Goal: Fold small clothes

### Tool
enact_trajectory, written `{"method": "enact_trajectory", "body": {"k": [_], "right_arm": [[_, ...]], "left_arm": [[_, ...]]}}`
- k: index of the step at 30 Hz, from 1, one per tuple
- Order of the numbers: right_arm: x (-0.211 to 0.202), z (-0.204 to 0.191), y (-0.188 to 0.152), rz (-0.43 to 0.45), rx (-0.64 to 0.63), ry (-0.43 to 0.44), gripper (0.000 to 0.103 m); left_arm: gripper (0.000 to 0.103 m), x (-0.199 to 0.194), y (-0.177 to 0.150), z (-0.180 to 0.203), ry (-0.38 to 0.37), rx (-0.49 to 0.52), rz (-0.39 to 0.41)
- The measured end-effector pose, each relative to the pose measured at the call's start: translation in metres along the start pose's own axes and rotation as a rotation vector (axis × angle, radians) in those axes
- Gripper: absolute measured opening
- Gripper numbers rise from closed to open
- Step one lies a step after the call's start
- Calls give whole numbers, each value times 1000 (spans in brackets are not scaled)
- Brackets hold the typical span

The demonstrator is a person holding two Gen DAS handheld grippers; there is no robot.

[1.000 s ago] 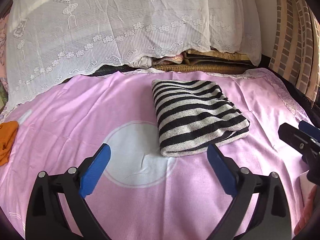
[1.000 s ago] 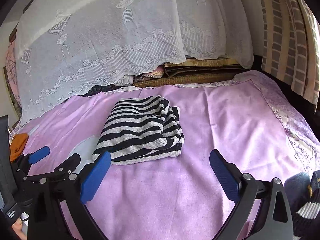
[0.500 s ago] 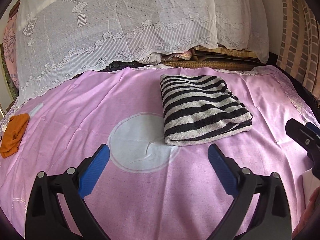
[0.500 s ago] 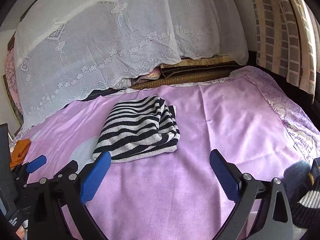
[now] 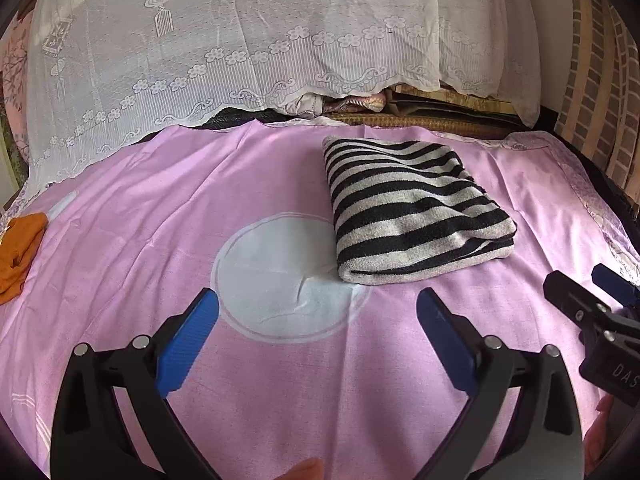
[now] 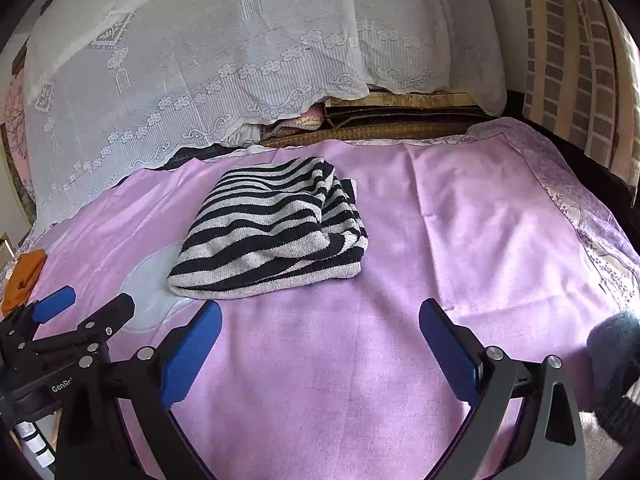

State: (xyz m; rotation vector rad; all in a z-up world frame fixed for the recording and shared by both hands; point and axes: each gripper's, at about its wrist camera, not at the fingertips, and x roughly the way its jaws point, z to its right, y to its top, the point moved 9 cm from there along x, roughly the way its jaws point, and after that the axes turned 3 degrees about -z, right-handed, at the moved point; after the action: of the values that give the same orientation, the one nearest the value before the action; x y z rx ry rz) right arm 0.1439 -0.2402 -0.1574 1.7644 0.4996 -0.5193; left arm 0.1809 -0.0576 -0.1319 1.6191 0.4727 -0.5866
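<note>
1. We've got both grippers hanging over the pink bedsheet (image 5: 280, 400) with nothing in them. The left gripper (image 5: 318, 312) has its blue pads spread wide, and the right gripper (image 6: 320, 324) is just as wide.

2. The striped knit garment (image 5: 412, 212) is already folded into a chunky rectangle and sits toward the far middle of the sheet, near the lace cover (image 5: 240, 40) at the back.

3. The relation that matters: from the left gripper the bundle lies ahead and off to the right; from the right gripper (image 5: 592, 308) it lies ahead and to the left (image 6: 272, 236). So it sits roughly between us, a bit beyond both sets of tips and touching neither. We'd call them about equally near.

4. Long axis runs from the near edge away toward the lace, slightly slanted. The rounded fold faces us, and the loose layered edges show on the right side in the right wrist view.

5. Texture-wise it's a soft, thick knit in black and grey-white bands, so we'd guess it squashes and slips layer on layer if pinched from one side only.

6. This piece looks done to us. An orange cloth (image 5: 20, 252) lies crumpled at the far left edge, well apart, closer to the left side; it's probably next.
</note>
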Motion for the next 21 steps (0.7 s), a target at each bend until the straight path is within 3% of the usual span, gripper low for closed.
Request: {"method": "enact_trajectory", "body": {"k": [5, 10, 14, 19, 21], "right_arm": [[-2, 2, 9, 18, 32, 39, 99], [14, 15, 63, -14, 171, 58, 99], [81, 23, 105, -104, 174, 59, 99], [173, 43, 101, -289, 213, 112, 99], [194, 50, 99, -318, 267, 179, 99]], "left_arm": [[98, 12, 9, 13, -76, 27, -31], [98, 49, 46, 24, -178, -13, -105], [98, 88, 69, 31, -274, -48, -198], [98, 145, 67, 31, -335, -97, -324], [99, 160, 64, 34, -419, -146, -361]]}}
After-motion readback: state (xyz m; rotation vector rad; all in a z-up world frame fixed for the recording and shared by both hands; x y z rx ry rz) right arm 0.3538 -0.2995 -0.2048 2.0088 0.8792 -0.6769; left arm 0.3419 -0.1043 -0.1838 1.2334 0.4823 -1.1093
